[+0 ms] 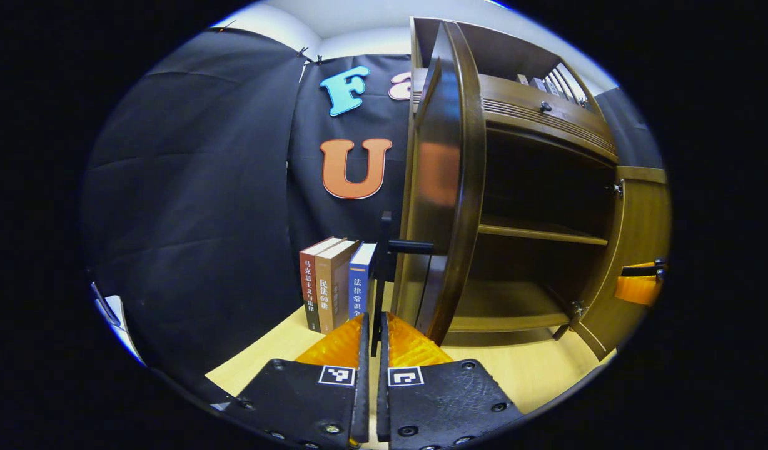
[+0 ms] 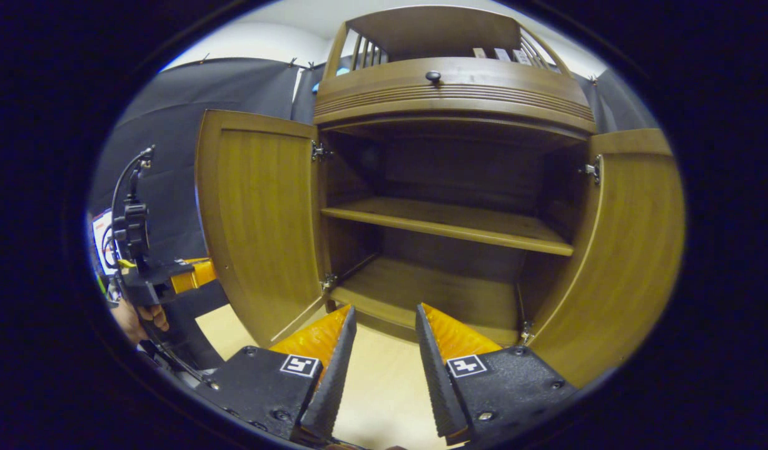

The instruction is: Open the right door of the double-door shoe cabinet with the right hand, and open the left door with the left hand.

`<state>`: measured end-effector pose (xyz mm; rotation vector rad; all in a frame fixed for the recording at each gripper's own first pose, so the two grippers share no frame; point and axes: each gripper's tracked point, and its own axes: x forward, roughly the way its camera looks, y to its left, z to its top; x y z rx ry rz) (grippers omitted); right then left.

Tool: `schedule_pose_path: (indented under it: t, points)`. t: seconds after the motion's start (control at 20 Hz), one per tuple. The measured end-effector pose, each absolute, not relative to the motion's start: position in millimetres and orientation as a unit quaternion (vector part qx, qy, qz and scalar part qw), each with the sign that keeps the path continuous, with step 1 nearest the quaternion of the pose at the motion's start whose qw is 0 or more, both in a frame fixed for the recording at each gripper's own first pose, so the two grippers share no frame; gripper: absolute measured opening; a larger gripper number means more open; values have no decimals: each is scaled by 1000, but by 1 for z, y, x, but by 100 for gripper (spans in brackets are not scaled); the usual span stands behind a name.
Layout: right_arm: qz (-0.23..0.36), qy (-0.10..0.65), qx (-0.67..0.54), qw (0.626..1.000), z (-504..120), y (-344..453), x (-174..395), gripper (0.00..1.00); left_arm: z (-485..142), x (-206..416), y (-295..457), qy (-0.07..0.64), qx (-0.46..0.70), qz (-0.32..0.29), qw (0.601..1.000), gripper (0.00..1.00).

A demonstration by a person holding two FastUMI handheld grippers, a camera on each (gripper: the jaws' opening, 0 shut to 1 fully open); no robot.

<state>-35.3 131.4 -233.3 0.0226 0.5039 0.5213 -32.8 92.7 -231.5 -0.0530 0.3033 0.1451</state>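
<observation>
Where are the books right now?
In the left gripper view, three books stand upright on the tabletop against the black cloth wall, just left of the opened left door and beyond the left gripper.

Even light, dim cabinet point(image 2: 446, 181) interior, fisheye warp

The shoe cabinet point(image 2: 449, 187) has its left door point(image 2: 259, 219) and right door point(image 2: 628, 250) swung wide open. The right gripper point(image 2: 384, 340) sits in front of the cabinet, fingers apart. The left gripper point(image 2: 193, 275) is beside the left door.
</observation>
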Motion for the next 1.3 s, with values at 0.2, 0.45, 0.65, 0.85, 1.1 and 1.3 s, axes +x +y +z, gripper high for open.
schedule_pose_path:
  t: [0.2,0.45,0.65,0.85,1.1,1.3]
  points:
    - [258,245,8,934,-232,143,-36,63,-221,-38,121,139,-19,84,987,0]
    - [264,247,12,932,-233,161,-39,61,-220,-44,163,141,-31,100,985,0]
    - [265,240,9,934,-229,175,-42,63,-221,-44,171,146,-20,94,985,0]
    - [245,238,11,940,-227,169,-40,61,-204,-51,172,130,0,101,986,0]
    - [202,229,23,952,-216,145,-30,61,-155,-64,170,89,22,120,989,0]
    - [157,210,37,964,-199,117,-19,65,-117,-67,134,51,23,109,992,17]
